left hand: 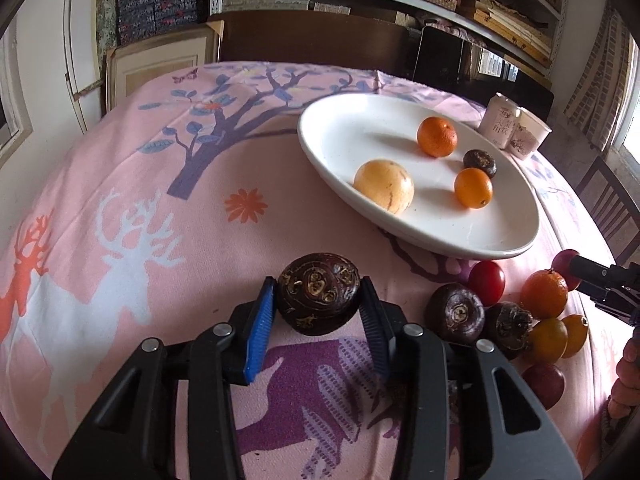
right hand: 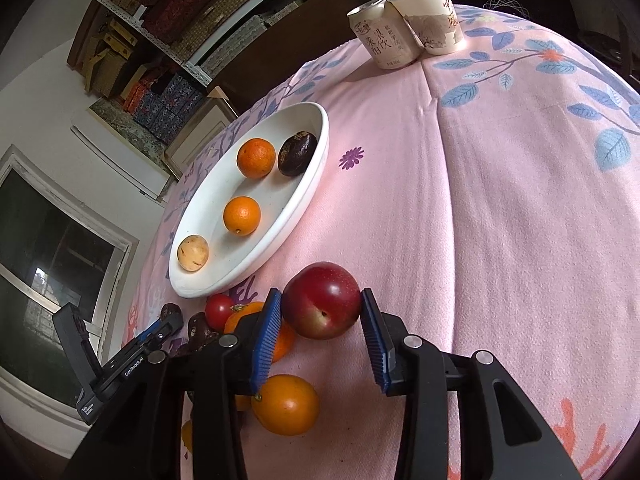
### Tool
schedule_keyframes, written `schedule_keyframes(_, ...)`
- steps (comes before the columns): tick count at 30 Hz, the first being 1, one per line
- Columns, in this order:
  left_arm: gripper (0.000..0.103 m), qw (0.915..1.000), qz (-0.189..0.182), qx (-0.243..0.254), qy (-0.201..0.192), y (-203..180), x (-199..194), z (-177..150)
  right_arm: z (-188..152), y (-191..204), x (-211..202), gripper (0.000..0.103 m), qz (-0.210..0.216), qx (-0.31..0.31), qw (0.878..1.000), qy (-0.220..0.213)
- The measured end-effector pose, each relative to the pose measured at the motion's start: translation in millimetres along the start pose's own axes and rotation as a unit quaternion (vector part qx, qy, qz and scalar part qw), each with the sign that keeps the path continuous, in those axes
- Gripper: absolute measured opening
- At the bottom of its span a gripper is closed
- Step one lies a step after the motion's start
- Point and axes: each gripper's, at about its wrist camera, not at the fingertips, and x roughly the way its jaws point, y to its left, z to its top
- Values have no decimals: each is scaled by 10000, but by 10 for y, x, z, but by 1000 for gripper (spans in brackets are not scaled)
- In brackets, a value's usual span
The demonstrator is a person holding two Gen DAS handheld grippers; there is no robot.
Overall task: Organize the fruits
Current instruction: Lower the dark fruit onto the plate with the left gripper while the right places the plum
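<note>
While the left gripper point(left hand: 318, 304) sits low over the pink printed tablecloth point(left hand: 120, 184), its blue-ribbed pads press both flanks of a dark brown water chestnut point(left hand: 319, 292); jaws clamped on it, chestnut resting on or just above the cloth.

Left wrist view: white oval plate point(left hand: 400, 232) lies at about 1 o'clock from the held chestnut. On it: a tangerine point(left hand: 437, 136) toward the far side, a smaller orange citrus point(left hand: 473, 187), a small water chestnut point(left hand: 479, 163) between and just right of those two, and a pale yellow speckled fruit point(left hand: 384, 186) at the plate's near-left. At 3 o'clock from the held chestnut, a loose cluster on the cloth: two more water chestnuts point(left hand: 455, 313), a red cherry tomato point(left hand: 486, 282), a mandarin point(left hand: 544, 293), two small orange fruits point(left hand: 547, 340), and a dark red fruit point(left hand: 544, 384) at the near edge, possibly a plum; distortion there is heavy.

Right wrist view: right gripper point(right hand: 322, 312) has its pads against a red plum point(right hand: 322, 306), gripping it at both sides, just off the near end of the plate point(right hand: 316, 168) at about 5 o'clock from it. An orange fruit point(right hand: 286, 404) lies below the left pad.

Beverage can point(right hand: 382, 36) and paper cup point(right hand: 430, 16) stand touching at the table's far edge, 12 o'clock.
</note>
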Motion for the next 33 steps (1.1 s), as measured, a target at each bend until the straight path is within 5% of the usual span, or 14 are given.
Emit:
schedule_keyframes(5,41,9987,-182,142,-462,-184,-290,230,103,164,-218,40,18,-281,9982,-532)
schedule_keyframes(16,41,9988,-284,168,-372,-435,145,899,632,585,266,42,64,-509,9981,-351)
schedule_keyframes(19,41,9991,-401,48,-153,-369,354,895,649,564,336,55,-68,-606,9974,-388)
schedule_keyframes(25,42,9988,-486,-91,-28,-228,384,794,571,491,259,55,-47,-533,9976,-444)
schedule_keyframes(33,66,9983,-403,-199,-370,-46,-5,548,235,540,116,59,-259,-947,9939,-509)
